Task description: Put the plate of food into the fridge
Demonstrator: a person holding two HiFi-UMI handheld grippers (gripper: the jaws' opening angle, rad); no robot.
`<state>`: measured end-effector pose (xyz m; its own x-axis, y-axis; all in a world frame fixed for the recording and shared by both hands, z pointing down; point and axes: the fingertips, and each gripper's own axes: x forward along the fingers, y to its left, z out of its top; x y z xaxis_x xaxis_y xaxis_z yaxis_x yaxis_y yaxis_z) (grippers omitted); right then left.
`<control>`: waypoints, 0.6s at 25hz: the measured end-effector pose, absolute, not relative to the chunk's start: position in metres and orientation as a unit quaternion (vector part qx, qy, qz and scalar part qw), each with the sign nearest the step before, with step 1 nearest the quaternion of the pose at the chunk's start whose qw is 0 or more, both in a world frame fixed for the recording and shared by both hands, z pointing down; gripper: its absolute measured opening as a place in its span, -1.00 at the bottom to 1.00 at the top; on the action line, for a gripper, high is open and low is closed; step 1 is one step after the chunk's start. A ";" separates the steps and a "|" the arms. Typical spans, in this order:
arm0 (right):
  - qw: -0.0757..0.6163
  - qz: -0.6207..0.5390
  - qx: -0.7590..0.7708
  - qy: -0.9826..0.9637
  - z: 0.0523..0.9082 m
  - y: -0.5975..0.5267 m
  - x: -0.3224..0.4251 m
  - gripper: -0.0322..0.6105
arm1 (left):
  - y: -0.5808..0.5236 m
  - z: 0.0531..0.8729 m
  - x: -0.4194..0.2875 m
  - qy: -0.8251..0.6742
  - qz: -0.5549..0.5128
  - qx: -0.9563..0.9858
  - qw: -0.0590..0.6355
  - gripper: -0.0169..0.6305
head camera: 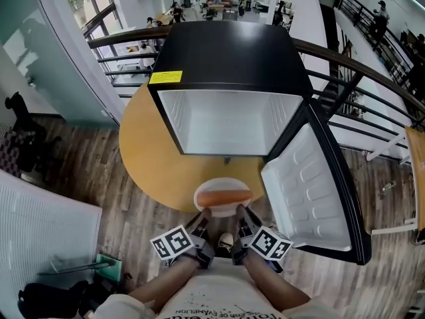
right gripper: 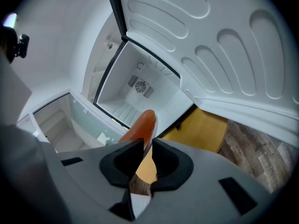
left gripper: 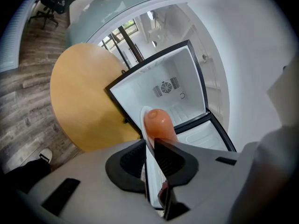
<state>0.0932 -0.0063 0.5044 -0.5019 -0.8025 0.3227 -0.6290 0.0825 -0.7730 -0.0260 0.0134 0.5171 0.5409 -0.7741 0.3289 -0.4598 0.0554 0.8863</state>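
A white plate [head camera: 207,189] carrying an orange sausage [head camera: 223,199] hangs in front of the open black mini fridge [head camera: 229,52], whose white inside [head camera: 229,121] holds nothing. My left gripper [head camera: 204,215] is shut on the plate's near left rim, and my right gripper [head camera: 242,213] is shut on its near right rim. In the left gripper view the plate's rim [left gripper: 145,118] runs edge-on between the left gripper [left gripper: 150,146] pads, sausage [left gripper: 159,122] beyond. In the right gripper view the right gripper [right gripper: 148,148] pinches the rim [right gripper: 153,127] beside the sausage [right gripper: 139,126].
The fridge stands on a round wooden table [head camera: 149,158]. Its door [head camera: 312,191] swings open to the right, reaching toward me. A dark railing [head camera: 372,72] runs behind, with a lower floor beyond. A white panel [head camera: 40,231] and a black bag [head camera: 50,298] lie at the left.
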 end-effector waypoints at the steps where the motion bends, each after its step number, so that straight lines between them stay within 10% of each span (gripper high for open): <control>1: 0.094 -0.467 -0.493 0.728 0.505 -0.009 0.092 -0.68 | 0.010 0.517 -0.028 -0.456 -0.137 0.674 0.564 -0.74; 15: 0.101 -0.472 -0.523 0.702 0.514 -0.048 0.080 -0.68 | -0.039 0.522 -0.042 -0.431 -0.115 0.685 0.576 -0.74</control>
<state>0.0799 -0.0480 0.5138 -0.4319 -0.8306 0.3515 -0.6392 0.0070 -0.7690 -0.0416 -0.0388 0.5225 0.6018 -0.7229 0.3395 -0.4588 0.0350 0.8878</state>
